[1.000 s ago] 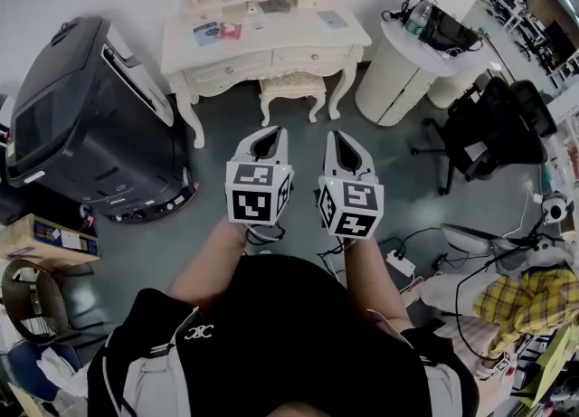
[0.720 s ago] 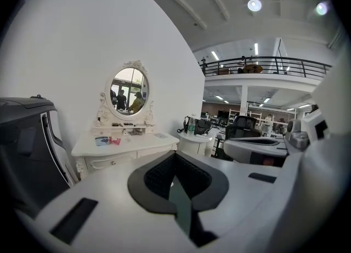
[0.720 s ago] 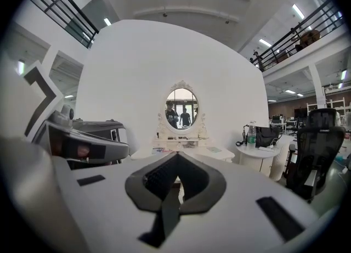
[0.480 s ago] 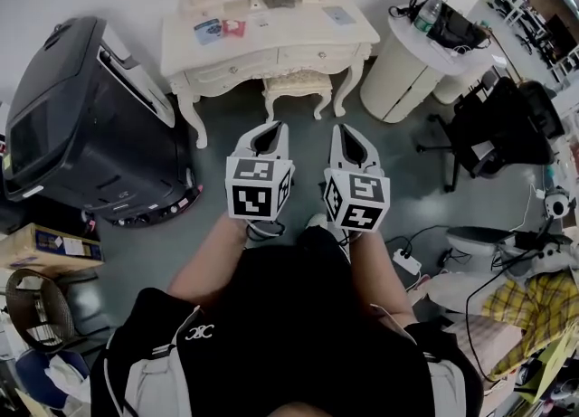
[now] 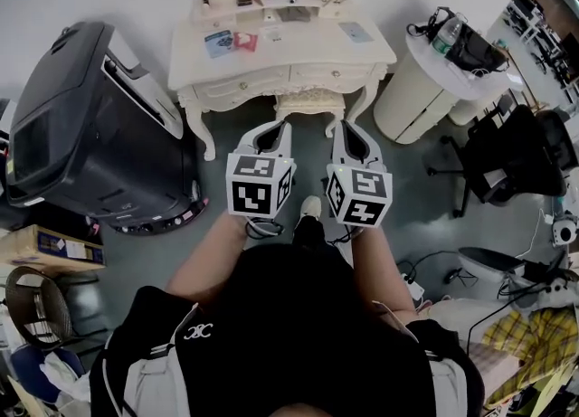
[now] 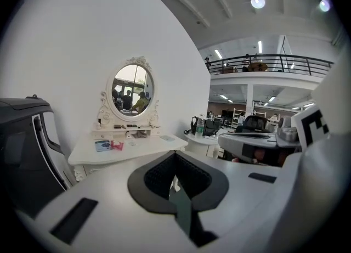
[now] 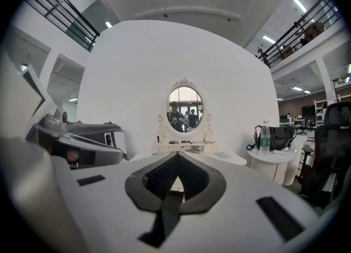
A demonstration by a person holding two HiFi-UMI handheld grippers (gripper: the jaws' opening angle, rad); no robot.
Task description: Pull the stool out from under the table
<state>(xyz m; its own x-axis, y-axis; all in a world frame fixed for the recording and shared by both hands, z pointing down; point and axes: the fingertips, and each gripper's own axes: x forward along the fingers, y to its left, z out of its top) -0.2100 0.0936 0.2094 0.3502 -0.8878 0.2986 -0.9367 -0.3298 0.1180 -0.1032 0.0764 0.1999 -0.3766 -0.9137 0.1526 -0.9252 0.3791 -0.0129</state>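
A cream stool [image 5: 310, 101] stands tucked between the legs of the ornate cream dressing table [image 5: 280, 52], only its front edge showing. My left gripper [image 5: 273, 127] and right gripper [image 5: 347, 127] are held side by side just short of the stool, their tips pointing at it. Both are shut with nothing between the jaws. In the left gripper view the left gripper [image 6: 175, 156] faces the table top [image 6: 129, 149] and its oval mirror [image 6: 133, 89]. The right gripper [image 7: 176, 157] faces the same mirror [image 7: 185, 109] straight on.
A big black machine [image 5: 81, 135] stands close on the left of the table. To the right are a round white side table [image 5: 425, 90] with a bottle and bag, a black office chair [image 5: 507, 157] and floor cables [image 5: 434, 270]. The person's shoe [image 5: 310, 207] shows between the grippers.
The person has stepped toward the dressing table, so both grippers are now nearer the stool. The jaws have stayed shut throughout.
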